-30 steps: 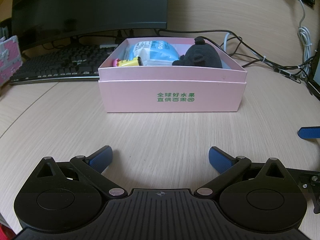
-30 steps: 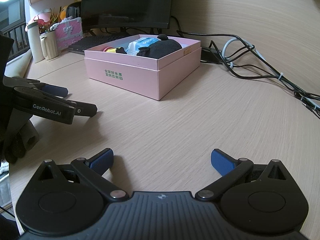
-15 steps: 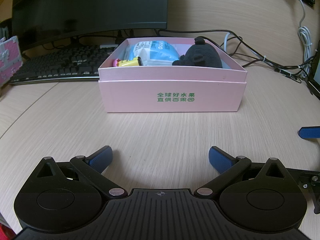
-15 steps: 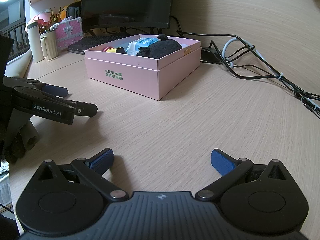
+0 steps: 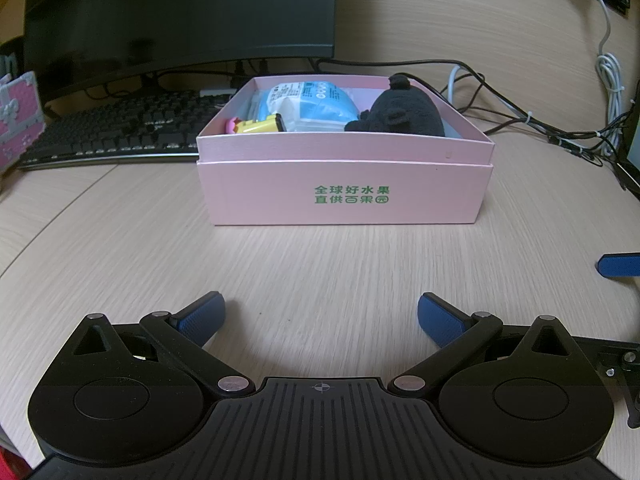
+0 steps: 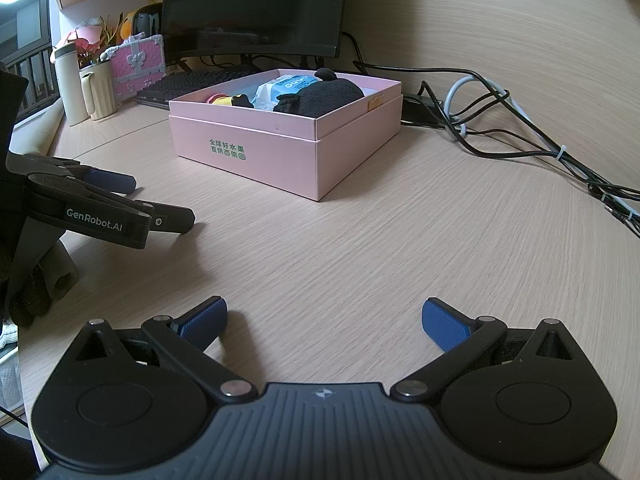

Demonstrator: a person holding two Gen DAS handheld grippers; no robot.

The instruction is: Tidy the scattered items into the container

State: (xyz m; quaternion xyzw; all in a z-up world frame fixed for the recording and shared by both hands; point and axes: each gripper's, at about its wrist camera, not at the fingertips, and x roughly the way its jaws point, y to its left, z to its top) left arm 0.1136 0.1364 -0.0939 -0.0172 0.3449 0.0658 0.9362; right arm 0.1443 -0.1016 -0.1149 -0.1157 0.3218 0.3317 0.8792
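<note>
Both the left gripper (image 5: 320,316) and right gripper (image 6: 324,320) gape, empty, over the bench (image 5: 320,264); only the right view shows the box's (image 6: 280,160) side tab (image 6: 376,102).

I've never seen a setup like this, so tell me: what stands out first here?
The pink box with green lettering sits mid-desk, holding a black plush toy, a blue-and-white packet and a small yellow item. In the foreground, each view shows black jaws with blue pads spread wide and empty: the left gripper and the right gripper. A dark monitor stands behind the box.
</note>
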